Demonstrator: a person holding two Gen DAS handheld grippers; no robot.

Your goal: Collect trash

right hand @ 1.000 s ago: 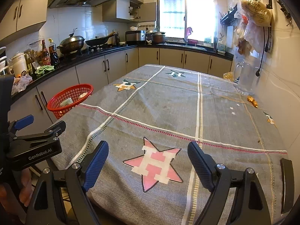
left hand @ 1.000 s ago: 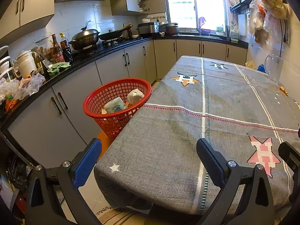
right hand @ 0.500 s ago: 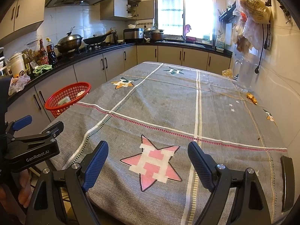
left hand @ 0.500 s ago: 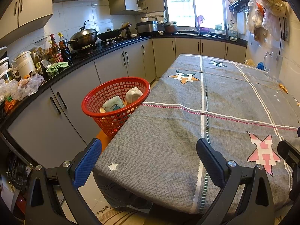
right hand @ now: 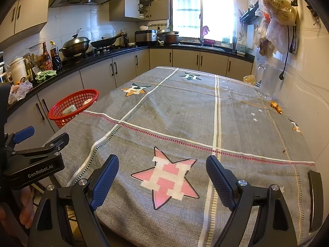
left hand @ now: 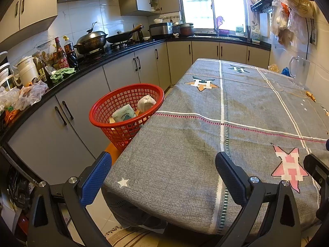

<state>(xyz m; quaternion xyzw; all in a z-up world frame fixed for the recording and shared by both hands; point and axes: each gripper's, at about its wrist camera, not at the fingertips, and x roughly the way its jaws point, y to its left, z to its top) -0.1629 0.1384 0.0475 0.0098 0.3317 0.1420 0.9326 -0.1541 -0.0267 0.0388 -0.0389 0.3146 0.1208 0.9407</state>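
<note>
A red mesh basket (left hand: 107, 111) (right hand: 61, 111) stands beside the table's left edge, holding a white crumpled wad (left hand: 146, 105) and a pale green packet (left hand: 124, 115). Small orange scraps (right hand: 276, 106) (left hand: 310, 96) lie on the grey tablecloth (right hand: 185, 113) near the wall. My left gripper (left hand: 162, 164) hovers open over the table's near left corner, nothing between its fingers. My right gripper (right hand: 162, 168) is open above the pink star (right hand: 166, 177), holding nothing. The left gripper's body (right hand: 35, 160) shows at the left edge of the right wrist view.
A clear glass jug (right hand: 267, 82) and an orange bag (right hand: 248, 79) stand at the table's far right by the wall. Plastic bags (right hand: 277, 16) hang above. The black counter (left hand: 61, 76) at left carries bottles, pans and a green cloth. A hand (right hand: 24, 205) shows low left.
</note>
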